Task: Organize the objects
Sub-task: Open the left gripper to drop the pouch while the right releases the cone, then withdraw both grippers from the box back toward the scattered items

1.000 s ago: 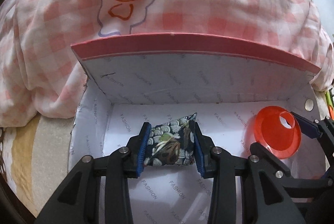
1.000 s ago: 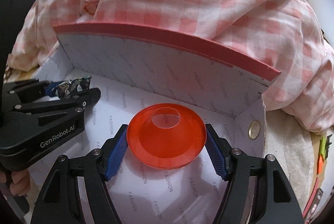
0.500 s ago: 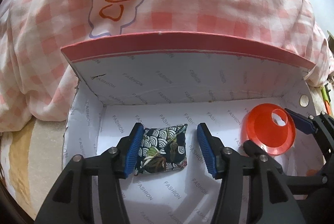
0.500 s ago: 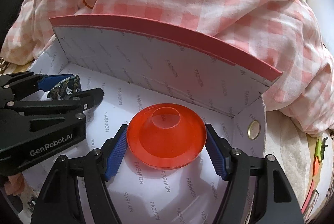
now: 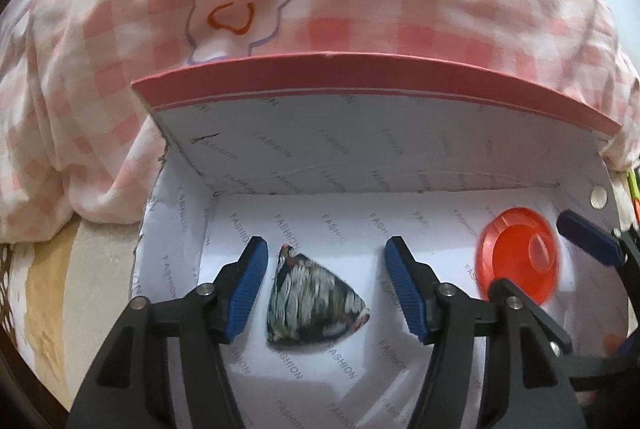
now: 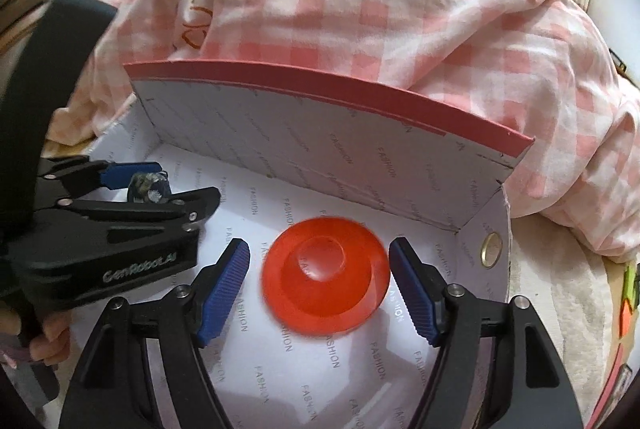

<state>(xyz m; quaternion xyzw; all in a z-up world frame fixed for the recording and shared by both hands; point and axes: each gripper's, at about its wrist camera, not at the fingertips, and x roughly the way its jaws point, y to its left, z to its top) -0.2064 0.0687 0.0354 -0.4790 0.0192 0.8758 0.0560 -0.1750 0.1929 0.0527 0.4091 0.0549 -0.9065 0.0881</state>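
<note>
A small patterned bean bag [image 5: 312,303] lies blurred on the floor of the white-lined box [image 5: 360,165], between my left gripper [image 5: 324,285] pads without touching them; its jaws are opening. An orange disc with a raised centre [image 6: 326,273] lies blurred on the box floor between my right gripper [image 6: 320,285] pads with gaps on both sides; those jaws are opening too. In the left wrist view the disc [image 5: 518,259] sits at the right. In the right wrist view the left gripper [image 6: 160,185] and bean bag [image 6: 148,185] are at the left.
The box has a red-edged back wall [image 6: 328,101] and a round metal snap [image 6: 491,245] on its right side. A pink checked blanket [image 6: 380,9] is heaped behind it. A person's hand [image 6: 44,343] holds the left gripper. Colourful items [image 6: 628,293] lie at the right edge.
My left gripper has let go of the bean bag, which dropped and tipped onto the box floor. My right gripper has widened off the orange disc, which now lies flat and lower.
</note>
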